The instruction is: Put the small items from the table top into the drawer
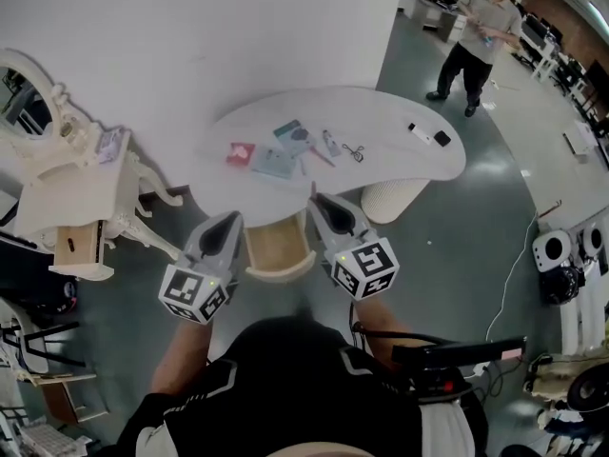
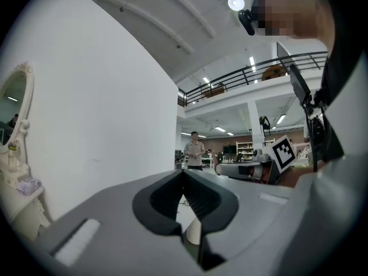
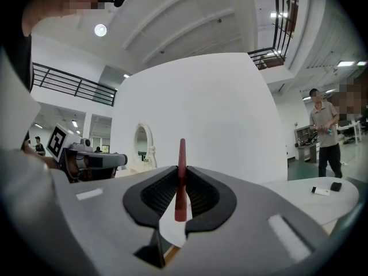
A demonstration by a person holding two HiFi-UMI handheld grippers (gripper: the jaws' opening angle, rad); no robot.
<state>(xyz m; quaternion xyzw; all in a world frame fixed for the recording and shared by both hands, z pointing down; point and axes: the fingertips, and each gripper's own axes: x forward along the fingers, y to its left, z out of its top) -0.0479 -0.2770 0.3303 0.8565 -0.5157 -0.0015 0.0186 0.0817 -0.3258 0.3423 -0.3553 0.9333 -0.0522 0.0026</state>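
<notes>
While R gripper (image 3: 182, 168) pinches slim red stick (image 3: 181, 203), maybe lip pencil, L gripper (image 2: 184, 173) jaws together, empty

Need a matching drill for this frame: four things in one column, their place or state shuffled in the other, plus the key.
Things
1. dark red stick
2. left gripper
3. drawer
4. small black item

Place or state
A. pulled open under the table edge
B. fingers together, nothing between them
C. on the table top's right end, beside a small white item
D. clamped between the right gripper's fingers

Pairs: 1-D, 2-B, 3-A, 4-C
</notes>
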